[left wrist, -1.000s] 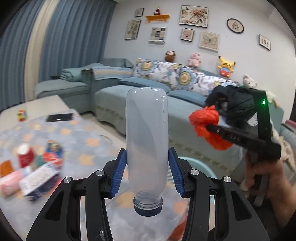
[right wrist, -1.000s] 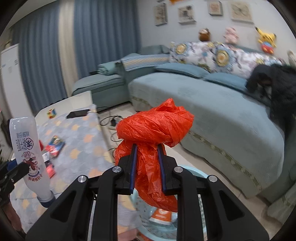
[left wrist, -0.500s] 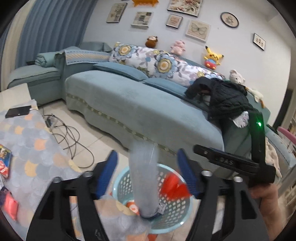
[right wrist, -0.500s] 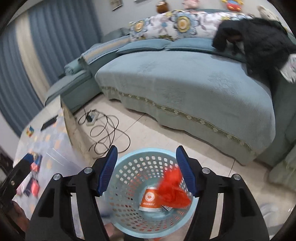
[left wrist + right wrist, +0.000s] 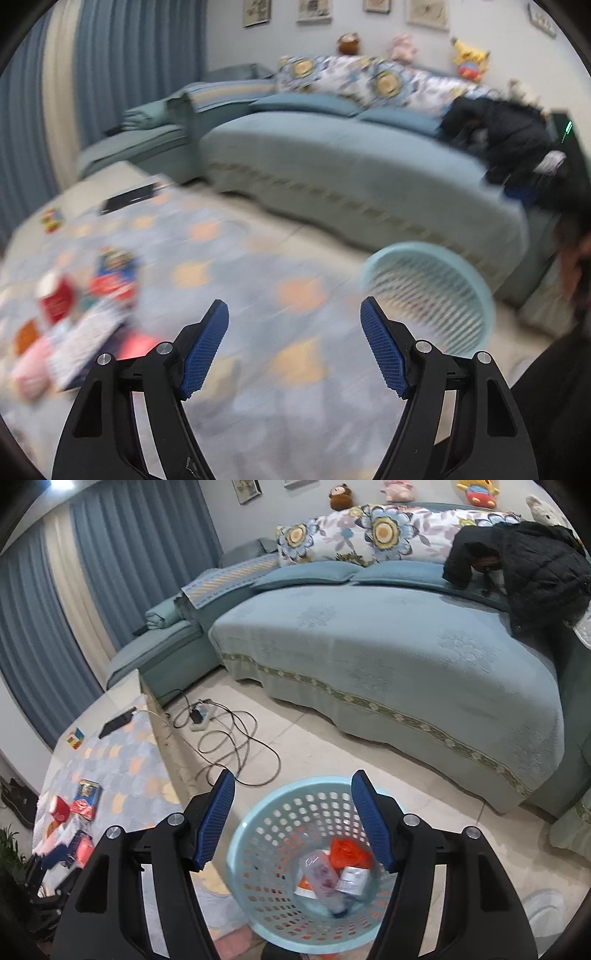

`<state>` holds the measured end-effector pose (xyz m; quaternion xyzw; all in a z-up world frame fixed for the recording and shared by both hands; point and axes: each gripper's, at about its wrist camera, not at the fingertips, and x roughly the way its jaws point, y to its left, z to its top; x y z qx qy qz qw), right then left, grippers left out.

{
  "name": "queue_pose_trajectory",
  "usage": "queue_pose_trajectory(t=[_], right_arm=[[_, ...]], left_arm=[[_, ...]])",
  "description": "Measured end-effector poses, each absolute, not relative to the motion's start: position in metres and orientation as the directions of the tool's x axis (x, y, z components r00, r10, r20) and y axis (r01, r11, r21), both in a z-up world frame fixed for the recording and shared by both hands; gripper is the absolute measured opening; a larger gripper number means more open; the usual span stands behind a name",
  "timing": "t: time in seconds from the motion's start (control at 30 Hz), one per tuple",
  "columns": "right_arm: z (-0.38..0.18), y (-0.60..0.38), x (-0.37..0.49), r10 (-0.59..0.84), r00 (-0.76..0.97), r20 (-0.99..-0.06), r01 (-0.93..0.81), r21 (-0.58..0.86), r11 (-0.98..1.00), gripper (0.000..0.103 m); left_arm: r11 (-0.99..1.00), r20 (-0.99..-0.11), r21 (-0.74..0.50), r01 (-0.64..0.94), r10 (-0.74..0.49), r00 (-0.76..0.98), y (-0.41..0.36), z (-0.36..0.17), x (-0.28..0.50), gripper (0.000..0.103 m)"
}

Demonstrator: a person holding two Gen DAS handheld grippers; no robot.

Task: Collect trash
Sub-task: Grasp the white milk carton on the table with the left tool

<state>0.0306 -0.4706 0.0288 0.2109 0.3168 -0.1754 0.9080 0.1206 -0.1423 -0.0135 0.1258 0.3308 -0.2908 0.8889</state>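
The right wrist view looks down into a light-blue perforated basket (image 5: pixel 255 823) on the floor. In it lie a clear plastic bottle (image 5: pixel 323 877), a crumpled orange-red bag (image 5: pixel 349 851) and a small white box (image 5: pixel 352 880). My right gripper (image 5: pixel 293 777) hangs open and empty above the basket. The left wrist view is blurred. There my left gripper (image 5: pixel 294 306) is open and empty over the patterned tablecloth (image 5: pixel 236 266), with the basket (image 5: pixel 428 295) to its right. More trash lies on the table's left: a red can (image 5: pixel 55 299) and several packets (image 5: pixel 110 280).
A teal sofa (image 5: pixel 369 646) with a black jacket (image 5: pixel 532 572) runs behind the basket. Cables and a power strip (image 5: pixel 201 716) lie on the tiled floor beside the table edge. A phone (image 5: pixel 116 722) and a small cube (image 5: pixel 75 737) rest on the table's far end.
Both grippers opened: the bottle left the left jaws and the red bag left the right jaws, and both now lie in the basket. The left view swung back toward the table.
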Motion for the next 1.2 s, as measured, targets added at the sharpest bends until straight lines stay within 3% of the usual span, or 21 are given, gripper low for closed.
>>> queue_pose_trajectory(t=[0.2, 0.37, 1.03, 1.2], right_arm=[[0.038, -0.444, 0.044, -0.171, 0.756, -0.631, 0.420, 0.268, 0.867, 0.063], [0.044, -0.414, 0.061, -0.166, 0.757, -0.632, 0.386, 0.228, 0.894, 0.063], [0.058, -0.313, 0.105, -0.059, 0.769, -0.636, 0.204, 0.157, 0.966, 0.065], [0.058, -0.298, 0.105, -0.068, 0.773, -0.631, 0.171, 0.103, 0.980, 0.066]], left_arm=[[0.850, -0.726, 0.123, 0.511, -0.274, 0.631, -0.039, -0.024, 0.144, 0.072], [0.846, -0.785, 0.086, 0.526, -0.268, 0.558, 0.010, -0.046, 0.175, 0.072], [0.908, -0.779, -0.043, 0.418, -0.292, 0.555, 0.048, -0.052, 0.250, 0.070], [0.880, -0.767, -0.228, 0.416, -0.426, 0.480, 0.049, -0.051, 0.249, 0.070]])
